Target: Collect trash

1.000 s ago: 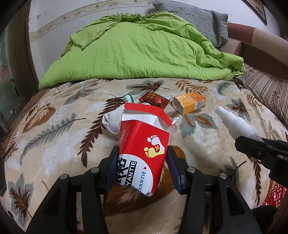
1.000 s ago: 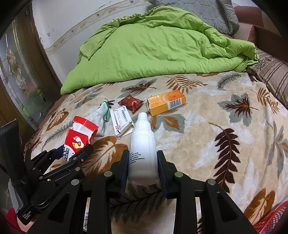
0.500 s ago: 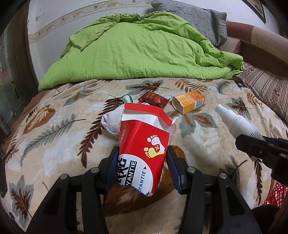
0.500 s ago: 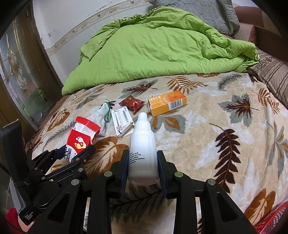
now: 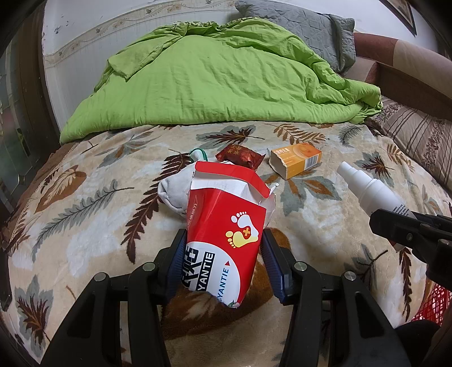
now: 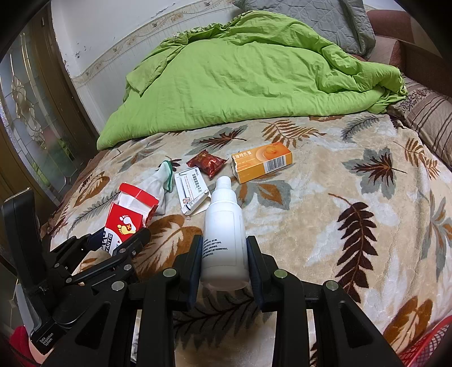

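Observation:
My left gripper is shut on a torn red and white carton with a foot logo, held above the leaf-patterned blanket. The same carton and left gripper show at the lower left of the right wrist view. My right gripper is shut on a white plastic bottle, cap pointing away; that bottle also shows in the left wrist view. Loose on the blanket lie an orange box, a dark red wrapper, a white leaflet pack and a white sock.
A crumpled green duvet covers the far half of the bed, with a grey pillow behind it. A striped cushion lies at the right. A red mesh basket peeks in at the bottom right. A glass-panelled door stands left.

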`<state>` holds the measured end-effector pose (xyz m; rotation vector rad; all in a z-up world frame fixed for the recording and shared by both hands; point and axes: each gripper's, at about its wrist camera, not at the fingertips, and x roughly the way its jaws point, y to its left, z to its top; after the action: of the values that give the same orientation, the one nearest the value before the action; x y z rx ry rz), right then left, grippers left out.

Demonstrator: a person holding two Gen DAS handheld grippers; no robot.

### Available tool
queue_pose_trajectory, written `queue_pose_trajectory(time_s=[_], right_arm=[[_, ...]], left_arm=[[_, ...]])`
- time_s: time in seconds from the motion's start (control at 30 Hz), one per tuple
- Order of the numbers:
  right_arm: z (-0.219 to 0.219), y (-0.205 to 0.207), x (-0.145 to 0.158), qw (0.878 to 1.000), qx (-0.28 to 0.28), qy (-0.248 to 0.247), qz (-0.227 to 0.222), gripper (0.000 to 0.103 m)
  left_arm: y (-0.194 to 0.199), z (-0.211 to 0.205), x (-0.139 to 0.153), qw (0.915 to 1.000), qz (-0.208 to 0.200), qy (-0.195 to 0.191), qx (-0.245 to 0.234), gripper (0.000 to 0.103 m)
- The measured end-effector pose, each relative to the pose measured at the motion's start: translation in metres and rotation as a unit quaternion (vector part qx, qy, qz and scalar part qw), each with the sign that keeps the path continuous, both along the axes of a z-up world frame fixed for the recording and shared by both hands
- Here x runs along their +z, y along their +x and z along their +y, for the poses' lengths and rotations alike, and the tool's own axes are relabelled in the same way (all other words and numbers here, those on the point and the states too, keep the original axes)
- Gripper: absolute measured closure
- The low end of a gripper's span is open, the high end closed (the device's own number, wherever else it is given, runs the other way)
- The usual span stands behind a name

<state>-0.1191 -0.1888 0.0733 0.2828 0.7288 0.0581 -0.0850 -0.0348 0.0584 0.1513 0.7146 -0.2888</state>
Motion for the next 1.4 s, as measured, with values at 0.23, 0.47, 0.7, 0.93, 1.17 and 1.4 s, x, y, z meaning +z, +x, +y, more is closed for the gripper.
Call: queue_pose_trajectory(time_s=[0.23, 0.47, 0.7, 0.93, 1.17, 1.4], right_arm=[[0.000, 0.000, 0.000, 1.000, 0.000, 0.000, -0.001, 0.070], [-0.001, 0.000, 0.002, 1.000, -0.004, 0.002, -0.003, 0.070], [-0.006, -0.004, 0.003, 1.000, -0.012, 0.014, -0.003, 0.070], [-0.013, -0.017, 0.003, 1.000, -0.018, 0.026, 0.002, 0.070], [-0.026, -0.043, 0.005, 0.999, -0.027, 0.027, 0.003, 0.070], [-0.053, -0.073, 0.008, 0.998, -0.051, 0.042, 0.001, 0.070]], left_arm=[[0.000, 0.000, 0.000, 1.0000, -0.001, 0.000, 0.001, 0.053], [-0.001, -0.002, -0.001, 1.0000, -0.001, 0.001, -0.001, 0.052], [-0.001, -0.009, -0.001, 0.9999, -0.005, 0.010, -0.012, 0.052], [-0.005, -0.013, -0.001, 0.9995, -0.001, 0.009, -0.031, 0.052], [-0.019, -0.023, -0.001, 0.9985, 0.009, 0.009, -0.054, 0.052], [-0.038, -0.039, 0.000, 0.9965, 0.018, 0.011, -0.081, 0.052]])
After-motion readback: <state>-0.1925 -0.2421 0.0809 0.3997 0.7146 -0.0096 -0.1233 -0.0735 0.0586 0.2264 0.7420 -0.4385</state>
